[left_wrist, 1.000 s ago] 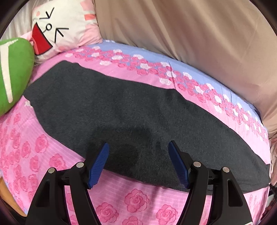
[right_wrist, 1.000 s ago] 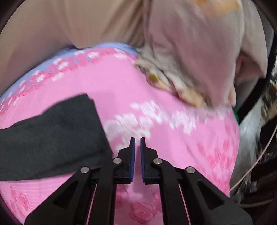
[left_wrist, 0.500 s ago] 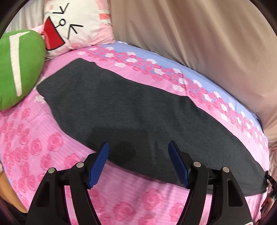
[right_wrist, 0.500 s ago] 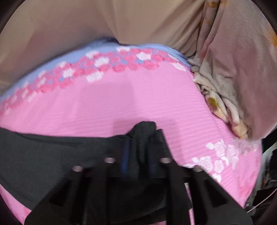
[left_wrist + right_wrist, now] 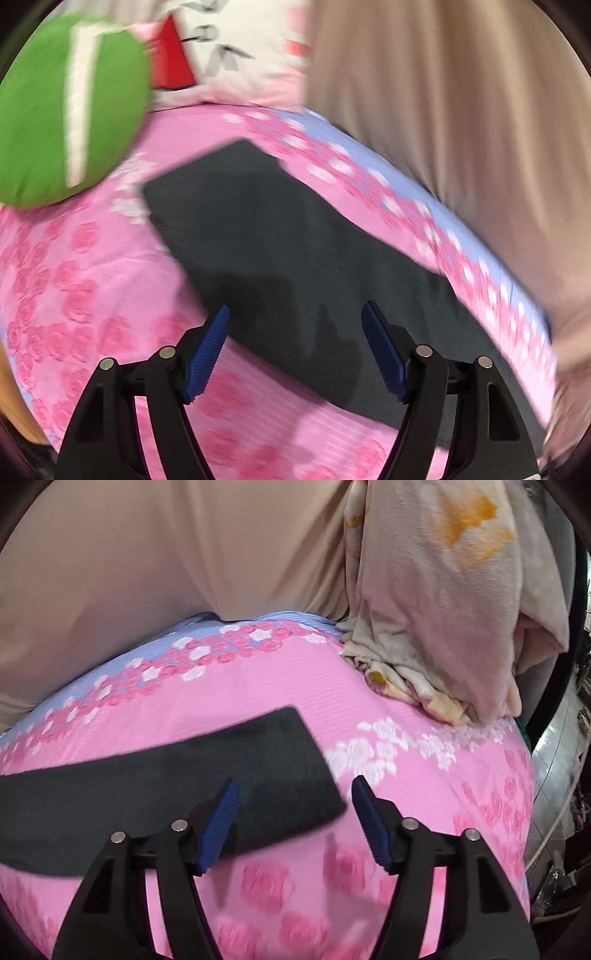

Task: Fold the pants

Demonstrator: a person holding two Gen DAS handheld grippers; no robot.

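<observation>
Pants (image 5: 295, 266) lie flat on the bed in front of us, a long dark grey band crossing the pink bedspread (image 5: 85, 295). The bedspread carries darker pink roses, and along its far side runs a pale blue border with pink and white flowers. Beyond that border a beige curtain (image 5: 461, 110) fills the upper right of the left view and the upper left of the right view. In the upper left of the left view we see a green cushion (image 5: 66, 110) with a white stripe, and beside it a white pillow (image 5: 236, 48) with a drawn face. In the upper right of the right view a cream blanket (image 5: 443, 602) with yellow patches is heaped on the bed's far edge.

The pants look smooth and unwrinkled, though the left view is blurred. In the right view their squared end (image 5: 295, 760) sits at centre frame, the cloth stretching off to the left edge.

Our left gripper (image 5: 295, 347) hangs over the near edge of the pants with its blue pads wide apart, holding nothing. Our right gripper (image 5: 293, 819) is likewise spread wide, empty, above the end of the pants.
</observation>
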